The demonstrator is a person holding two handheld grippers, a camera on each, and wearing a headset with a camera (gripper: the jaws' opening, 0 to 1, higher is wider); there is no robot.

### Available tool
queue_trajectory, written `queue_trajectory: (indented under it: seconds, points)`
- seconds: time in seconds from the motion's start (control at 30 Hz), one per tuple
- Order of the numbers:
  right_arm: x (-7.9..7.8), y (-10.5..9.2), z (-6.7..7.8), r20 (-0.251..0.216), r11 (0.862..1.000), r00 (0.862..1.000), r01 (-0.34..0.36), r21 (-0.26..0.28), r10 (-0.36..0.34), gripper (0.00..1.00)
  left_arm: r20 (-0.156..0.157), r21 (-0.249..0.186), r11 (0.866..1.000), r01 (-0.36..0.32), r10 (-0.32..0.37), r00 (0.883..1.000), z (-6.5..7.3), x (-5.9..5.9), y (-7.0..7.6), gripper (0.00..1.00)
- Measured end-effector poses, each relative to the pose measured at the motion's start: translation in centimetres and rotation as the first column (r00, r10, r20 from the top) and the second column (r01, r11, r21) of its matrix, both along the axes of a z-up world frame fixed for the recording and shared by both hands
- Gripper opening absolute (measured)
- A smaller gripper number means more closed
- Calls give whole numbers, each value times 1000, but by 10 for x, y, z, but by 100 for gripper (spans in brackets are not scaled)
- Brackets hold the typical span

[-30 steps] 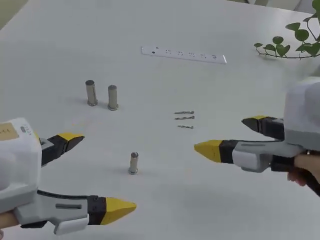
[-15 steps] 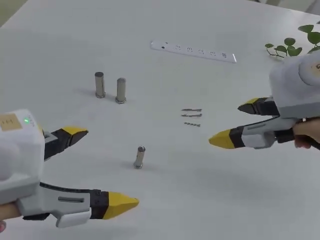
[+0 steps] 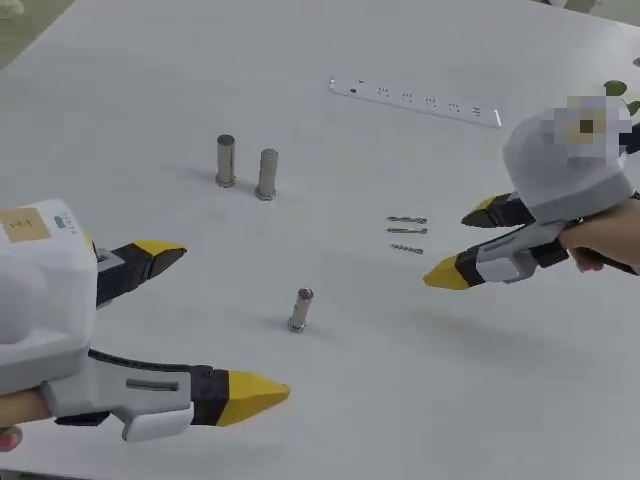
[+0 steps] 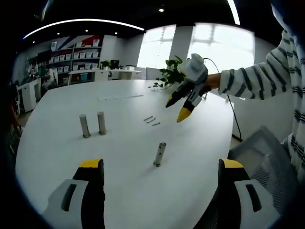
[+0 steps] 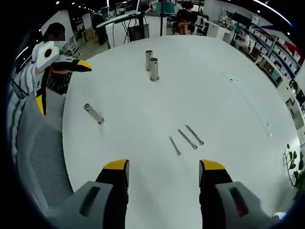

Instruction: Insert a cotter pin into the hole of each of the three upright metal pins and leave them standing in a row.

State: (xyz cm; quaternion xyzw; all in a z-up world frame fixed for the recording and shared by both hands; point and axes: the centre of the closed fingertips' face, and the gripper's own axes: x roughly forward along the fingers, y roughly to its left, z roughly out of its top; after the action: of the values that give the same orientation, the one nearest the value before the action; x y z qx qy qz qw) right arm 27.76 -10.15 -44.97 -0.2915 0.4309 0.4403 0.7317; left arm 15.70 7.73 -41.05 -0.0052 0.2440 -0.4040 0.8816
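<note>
Left gripper [image 3: 232,320]: jaws spread wide, empty. Lone metal pin [image 3: 300,309] stands on the table [image 3: 330,420] just ahead of its tips. Right gripper [image 3: 449,248]: released, holding nothing. Three cotter pins [image 3: 407,233] lie side by side just ahead of its jaws. Pin pair [image 3: 246,168] stands farther out, power strip [image 3: 415,101] beyond.
</note>
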Motion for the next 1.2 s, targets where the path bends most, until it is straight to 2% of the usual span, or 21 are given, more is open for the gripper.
queue_trajectory:
  seconds: [0.07,0.2,0.4,0.47,0.53,0.6,0.77,0.9,0.97,1.2]
  points:
    - [1,2,-4,-3,999,999,-41,-23,41,53,-5,-1,1000,0,0,1000,0,-1,0,99]
    - [4,6,-11,-20,996,997,-79,-48,78,47,-8,3,1000,3,-3,1000,0,-2,1,99]
    - [8,7,-22,-36,981,986,-163,-107,160,37,-14,-8,1000,-11,11,1000,1,0,5,99]
    - [13,11,-22,-13,969,976,-217,-118,217,36,-16,-14,1000,-16,16,1000,3,1,5,99]
    - [15,13,-23,-6,963,971,-236,-128,238,35,-10,-9,1000,-12,12,1000,4,2,4,99]
    - [19,16,-24,9,949,958,-284,-137,288,34,-8,-5,1000,-8,8,1000,5,3,3,99]
    - [23,14,-36,-30,936,953,-303,-180,303,29,-14,0,1000,1,-1,1000,6,1,-1,99]
    - [29,8,-44,-35,920,946,-321,-224,322,21,-8,-21,1000,6,-6,1000,13,0,-7,99]
    - [30,8,-46,-42,916,941,-336,-219,336,18,-4,-21,1000,8,-8,1000,16,0,-9,99]
    - [32,10,-48,-57,916,939,-345,-205,340,8,5,-21,1000,-1,1,1000,20,1,-8,99]
